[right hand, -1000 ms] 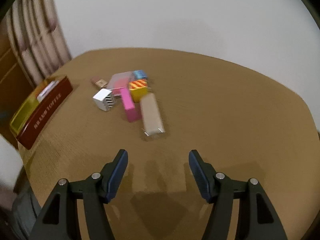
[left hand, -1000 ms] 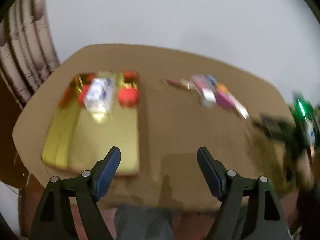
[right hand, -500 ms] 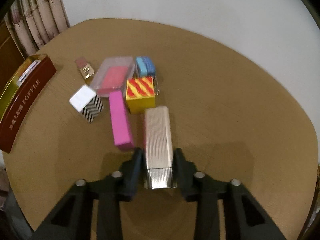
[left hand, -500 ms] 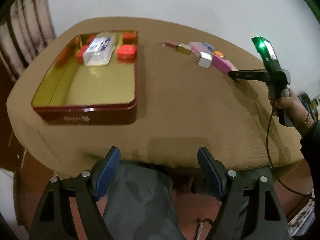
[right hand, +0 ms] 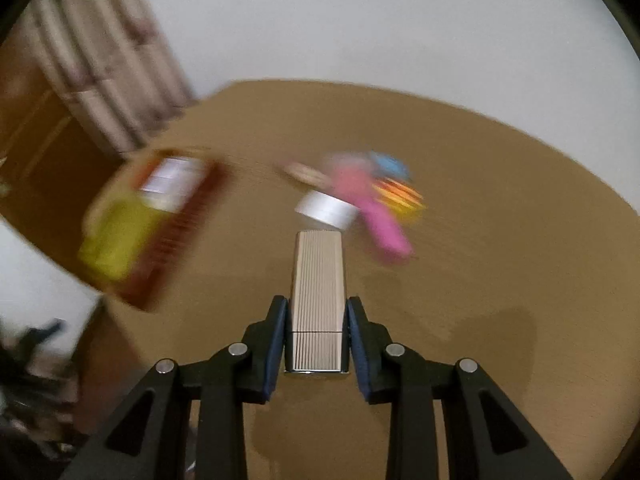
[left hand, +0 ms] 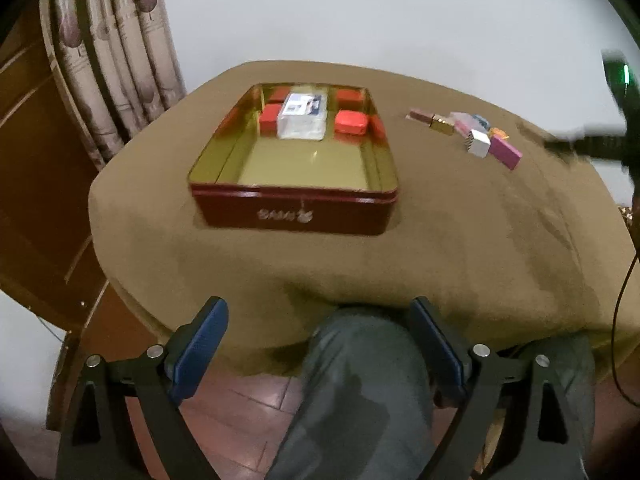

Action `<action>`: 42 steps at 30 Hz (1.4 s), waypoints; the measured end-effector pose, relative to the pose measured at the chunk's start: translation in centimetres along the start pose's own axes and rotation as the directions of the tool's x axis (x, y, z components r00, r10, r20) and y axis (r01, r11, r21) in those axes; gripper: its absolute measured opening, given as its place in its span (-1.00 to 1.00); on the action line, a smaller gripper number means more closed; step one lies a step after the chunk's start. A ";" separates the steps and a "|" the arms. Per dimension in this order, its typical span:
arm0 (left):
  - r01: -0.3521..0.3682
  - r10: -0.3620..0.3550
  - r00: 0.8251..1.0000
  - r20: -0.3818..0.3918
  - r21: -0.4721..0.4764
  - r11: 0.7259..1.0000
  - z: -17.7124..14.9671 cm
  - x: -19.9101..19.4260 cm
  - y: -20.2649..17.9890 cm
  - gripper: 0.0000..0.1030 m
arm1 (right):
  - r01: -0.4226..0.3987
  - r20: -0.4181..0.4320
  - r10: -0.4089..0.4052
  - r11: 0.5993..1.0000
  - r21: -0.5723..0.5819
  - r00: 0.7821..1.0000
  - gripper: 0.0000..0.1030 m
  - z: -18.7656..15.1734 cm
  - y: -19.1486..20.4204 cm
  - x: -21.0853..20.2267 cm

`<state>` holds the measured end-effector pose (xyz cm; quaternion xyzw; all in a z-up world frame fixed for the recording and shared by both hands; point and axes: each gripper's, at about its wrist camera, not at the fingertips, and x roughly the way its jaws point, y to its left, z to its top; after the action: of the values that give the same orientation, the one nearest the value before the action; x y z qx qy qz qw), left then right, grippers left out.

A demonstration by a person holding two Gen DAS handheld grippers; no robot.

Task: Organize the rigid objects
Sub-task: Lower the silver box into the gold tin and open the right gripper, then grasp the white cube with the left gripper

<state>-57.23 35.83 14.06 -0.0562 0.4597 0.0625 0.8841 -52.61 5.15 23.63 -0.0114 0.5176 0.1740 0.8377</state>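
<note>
Gripping the ribbed silver box [right hand: 318,300] only near its rear end, your right gripper [right hand: 317,344] has it clamped above the table [right hand: 500,280] while the left gripper [left hand: 318,354] hangs wide open and empty; swinging toward the tin [left hand: 294,210] could lever it loose.

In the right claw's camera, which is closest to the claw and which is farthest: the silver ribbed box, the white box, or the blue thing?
1. Silver ribbed box: clamped in the right claw.
2. White box: just beyond it, centre.
3. Blue thing: farthest, back right of the pile.
</note>
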 end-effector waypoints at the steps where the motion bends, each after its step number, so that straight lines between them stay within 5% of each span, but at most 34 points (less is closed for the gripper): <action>1: 0.002 -0.002 1.000 -0.001 -0.006 1.000 -0.1 -0.1 0.3 0.72 | -0.056 0.008 0.056 0.998 -0.021 0.998 -0.42 1.3 2.7 0.1; 6: -0.021 0.022 0.998 0.062 -0.023 1.000 -0.4 -2.1 2.8 0.73 | -0.244 -0.075 0.242 0.970 -0.018 0.967 -0.42 6.9 13.2 5.5; 11: -0.075 0.077 0.990 0.122 -0.017 0.997 -1.2 -3.2 4.2 0.78 | -0.254 -0.186 0.261 0.965 0.065 0.947 -0.42 9.0 20.8 13.7; 16: -0.106 0.104 0.983 0.148 0.005 0.994 -1.4 -3.3 4.8 0.80 | -0.164 -0.227 0.191 0.977 0.133 0.955 -0.42 9.2 22.8 18.4; 20: -0.057 0.059 0.990 0.128 -0.016 0.998 -1.3 -3.0 5.4 0.82 | -0.135 -0.206 0.171 0.975 0.175 0.964 -0.42 10.2 22.9 19.9; 30: -0.039 0.044 0.996 0.078 -0.060 0.997 -1.3 -2.1 6.1 0.82 | -0.154 -0.174 0.199 0.957 0.245 0.964 -0.37 10.6 22.9 20.4; 34: -0.033 0.037 0.997 0.075 -0.057 0.998 -1.4 -1.9 5.7 0.82 | -0.193 0.023 0.192 0.975 0.110 0.981 -0.37 8.7 20.9 13.6; 38: 0.003 0.003 0.995 0.096 -0.054 0.999 -1.4 -2.4 4.3 0.82 | -0.015 0.183 0.006 0.999 0.051 0.983 -0.37 4.1 15.6 7.1; 42: 0.125 -0.124 0.989 0.077 -0.011 0.992 -0.6 -2.9 2.1 0.82 | 0.326 0.230 -0.333 0.943 0.069 0.915 -0.33 -1.1 6.6 3.2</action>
<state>-59.67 37.63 16.00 -0.0892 0.4209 0.0126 0.9026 -54.26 12.04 21.37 -0.0652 0.4064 0.0231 0.9111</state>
